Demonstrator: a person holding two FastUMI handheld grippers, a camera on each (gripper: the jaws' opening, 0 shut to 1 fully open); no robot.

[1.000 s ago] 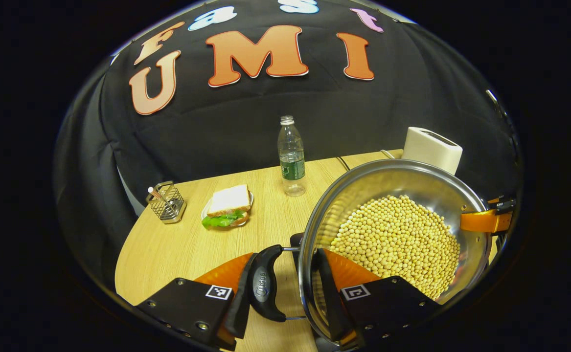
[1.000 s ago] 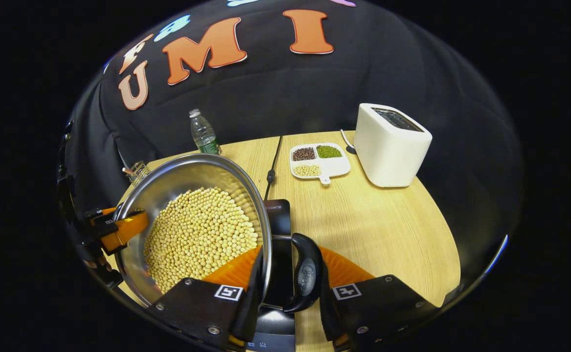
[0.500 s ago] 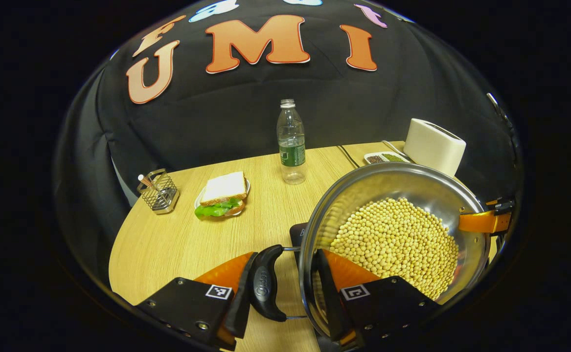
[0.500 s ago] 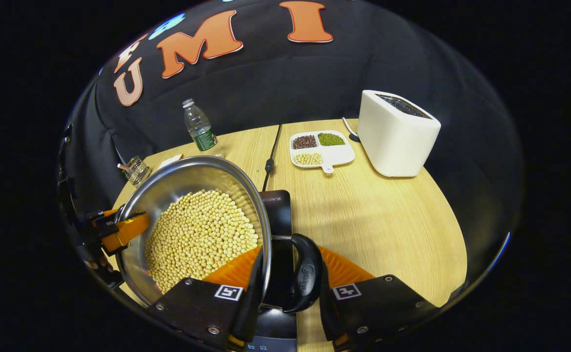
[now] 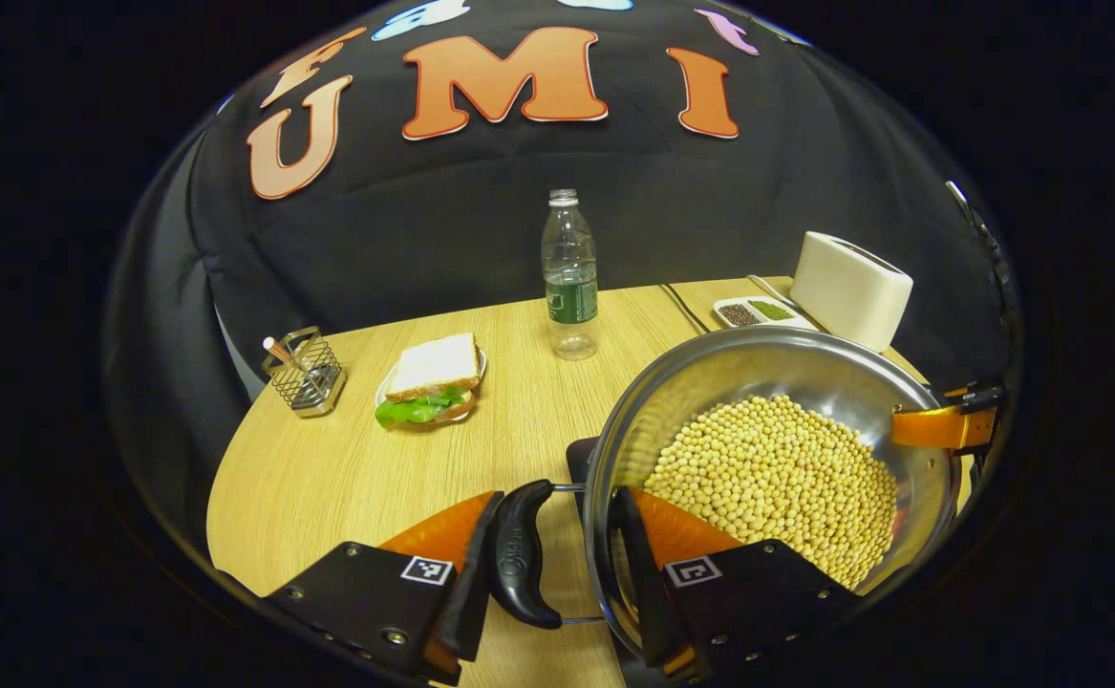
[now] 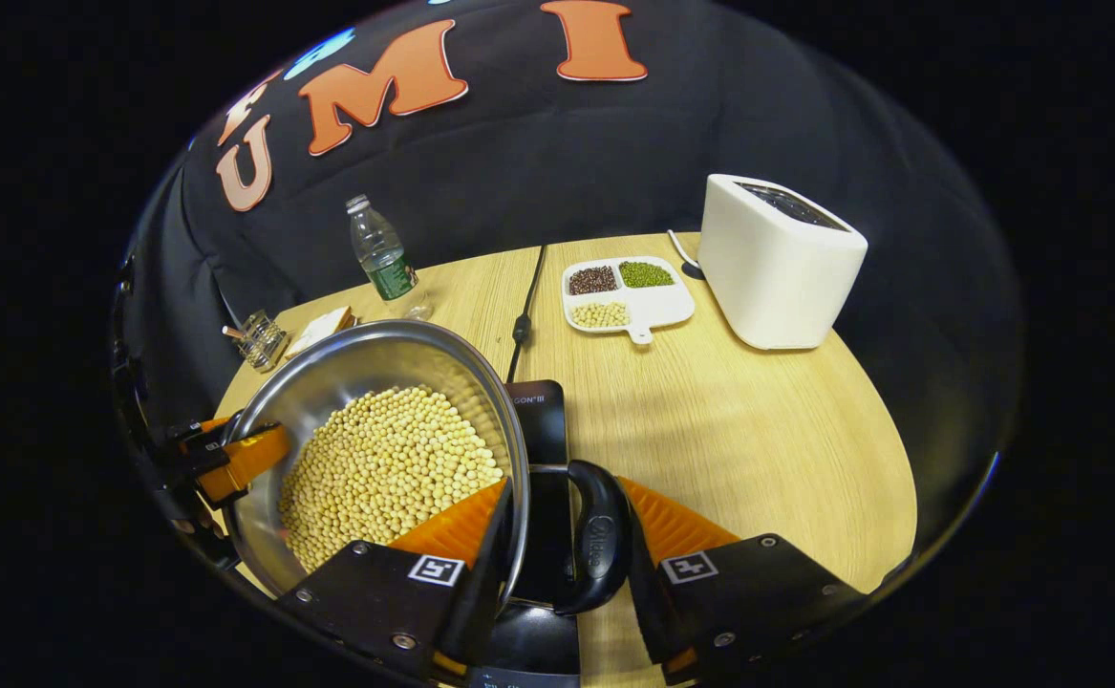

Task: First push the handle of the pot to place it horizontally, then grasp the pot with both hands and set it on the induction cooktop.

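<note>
A steel pot [image 5: 710, 368] full of yellow beans [image 5: 777, 478] hangs between both grippers. My left gripper [image 5: 557, 573] is shut on its black side handle [image 5: 517, 564], one finger inside the rim and one outside the handle. My right gripper [image 6: 557, 564] grips the opposite handle [image 6: 600, 549] the same way. The pot [image 6: 347, 358] is directly over the black induction cooktop [image 6: 540, 420], whose corner [image 5: 578, 459] peeks out below the rim. I cannot tell if the pot touches it. The right gripper's orange finger [image 5: 939, 427] shows across the pot, as does the left one [image 6: 242, 459].
On the wooden table [image 5: 347, 478] stand a water bottle [image 5: 569, 277], a sandwich on a plate [image 5: 431, 377] and a wire holder [image 5: 304, 375]. A white toaster [image 6: 777, 263], a divided dish of beans [image 6: 626, 296] and the cooktop's cable [image 6: 524, 315] lie at the back right.
Both grippers have shifted slightly with the pot still in their hold. The table things sit higher in both views and more tabletop shows behind the pot.
</note>
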